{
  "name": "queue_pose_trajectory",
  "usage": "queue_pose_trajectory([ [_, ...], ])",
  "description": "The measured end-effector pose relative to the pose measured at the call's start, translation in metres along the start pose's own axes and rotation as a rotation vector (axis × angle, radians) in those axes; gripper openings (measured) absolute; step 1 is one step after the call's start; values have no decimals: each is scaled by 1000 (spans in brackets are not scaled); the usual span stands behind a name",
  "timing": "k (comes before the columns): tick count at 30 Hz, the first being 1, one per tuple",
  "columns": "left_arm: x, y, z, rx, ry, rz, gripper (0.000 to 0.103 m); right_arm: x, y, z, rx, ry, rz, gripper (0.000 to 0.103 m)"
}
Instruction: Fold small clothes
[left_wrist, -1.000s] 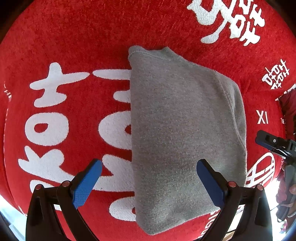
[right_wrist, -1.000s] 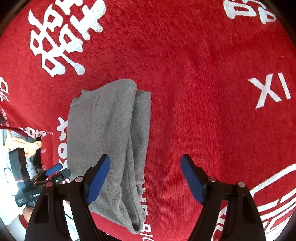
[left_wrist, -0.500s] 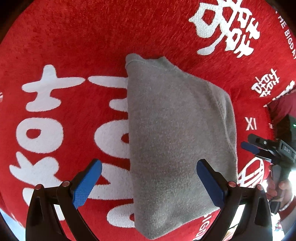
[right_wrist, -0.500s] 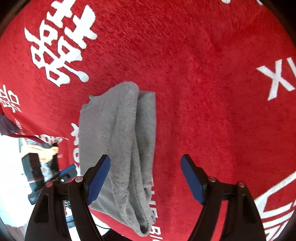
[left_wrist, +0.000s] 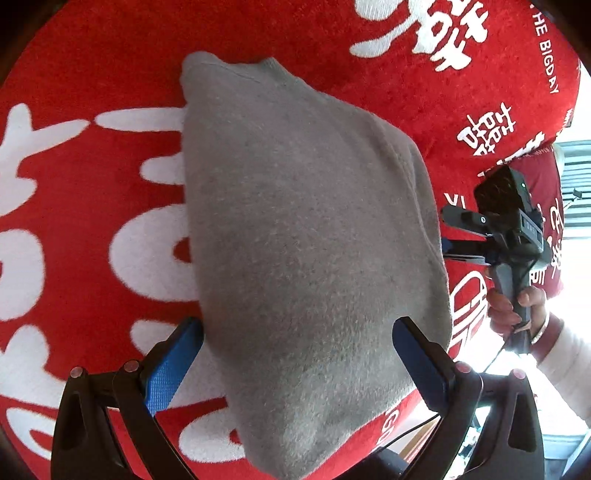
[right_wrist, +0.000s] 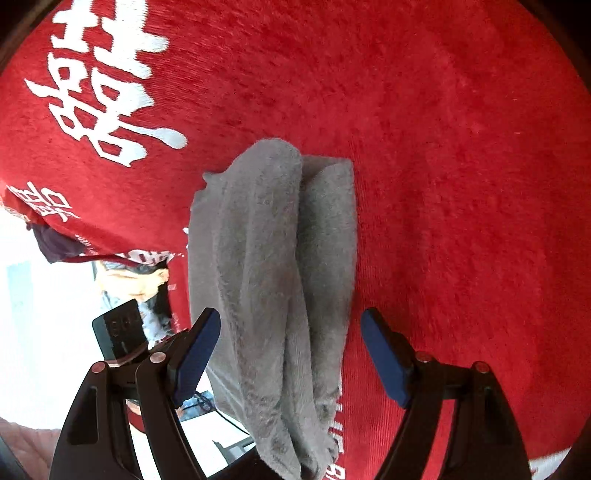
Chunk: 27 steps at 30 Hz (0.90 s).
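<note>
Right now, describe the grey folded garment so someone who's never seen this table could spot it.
A red cloth with big white characters covers the surface. On it, near the edge, lies the grey folded garment, a soft fleecy rectangle. It is the only grey, unprinted thing on the red.

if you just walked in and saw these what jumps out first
A folded grey garment lies in the middle of a bright red cloth printed with big white characters. Both grippers, left and right, stand open over its near end. A hand at the right edge holds the right one's handle.
</note>
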<state>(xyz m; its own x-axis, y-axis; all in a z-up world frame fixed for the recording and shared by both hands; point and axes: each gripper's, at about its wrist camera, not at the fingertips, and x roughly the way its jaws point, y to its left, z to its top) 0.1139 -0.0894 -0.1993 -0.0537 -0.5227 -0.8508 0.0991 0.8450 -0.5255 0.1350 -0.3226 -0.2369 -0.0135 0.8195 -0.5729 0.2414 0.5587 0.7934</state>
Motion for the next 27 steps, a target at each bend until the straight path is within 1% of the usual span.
queue_pose_trajectory([
  [2,5,-2,2,3,-3,7,102,4,-1,4,-14,12,29,81],
  [4,8,-2,4,-9,-8,5,102,9,0,6,-25,27,40,81],
  [8,6,-3,7,-30,-26,-7,102,18,11,12,-76,54,88,84],
  [11,9,-2,4,-2,-25,4,103,28,14,16,-91,67,91,85],
  [14,21,0,-2,16,19,17,103,31,10,17,-78,60,111,85],
  [16,24,-6,-8,61,1,48,102,30,8,16,-70,53,129,85],
  [18,26,-10,-9,77,1,76,102,29,8,15,-69,47,123,85],
  [21,23,-9,-8,37,-9,81,101,32,10,15,-44,43,83,85],
  [22,21,-9,-8,26,-20,86,95,33,13,15,-41,41,55,80],
  [23,19,-8,-9,17,-29,94,92,34,17,14,-51,39,-1,62],
  [24,17,-8,-9,13,-38,96,82,34,18,13,-62,36,-41,51],
  [25,13,-7,-11,10,-50,90,74,33,19,12,-58,33,-53,48],
  [26,9,-6,-12,10,-58,82,68,31,18,10,-40,23,-35,44],
  [27,4,-5,-13,12,-69,67,58,29,20,8,-36,12,-27,43],
])
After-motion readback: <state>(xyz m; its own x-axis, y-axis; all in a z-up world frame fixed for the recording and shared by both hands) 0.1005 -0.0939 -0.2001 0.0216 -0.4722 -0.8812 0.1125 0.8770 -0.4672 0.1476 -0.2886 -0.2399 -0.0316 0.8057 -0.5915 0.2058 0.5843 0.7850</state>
